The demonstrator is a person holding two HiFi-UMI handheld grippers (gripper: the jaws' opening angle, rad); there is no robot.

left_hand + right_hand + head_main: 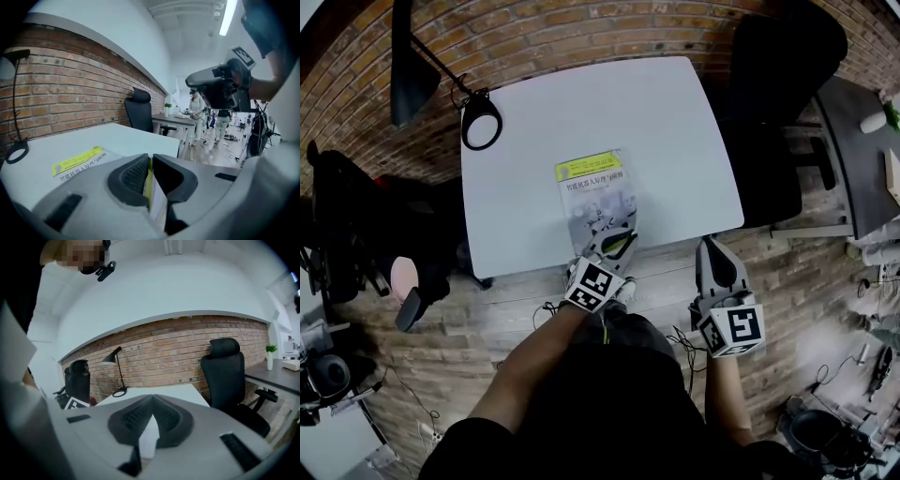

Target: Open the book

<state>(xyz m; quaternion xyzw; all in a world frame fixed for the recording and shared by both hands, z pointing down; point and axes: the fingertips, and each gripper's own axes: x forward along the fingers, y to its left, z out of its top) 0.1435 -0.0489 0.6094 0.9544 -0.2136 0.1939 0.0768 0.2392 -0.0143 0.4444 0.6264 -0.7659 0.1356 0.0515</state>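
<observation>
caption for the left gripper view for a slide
Left tongs pinch the cover edge of a grey paperback book with a yellow band on a white table

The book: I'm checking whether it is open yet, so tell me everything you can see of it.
The book is a paperback with a pale grey-white cover, a yellow band across the top and dark print beneath it. It lies cover up on the white table, toward the near edge, and looks closed in the head view. The left gripper is shut on its near right corner, with a yellow-edged cover and white pages pinched between the fingers. Nothing else touches it.
</observation>
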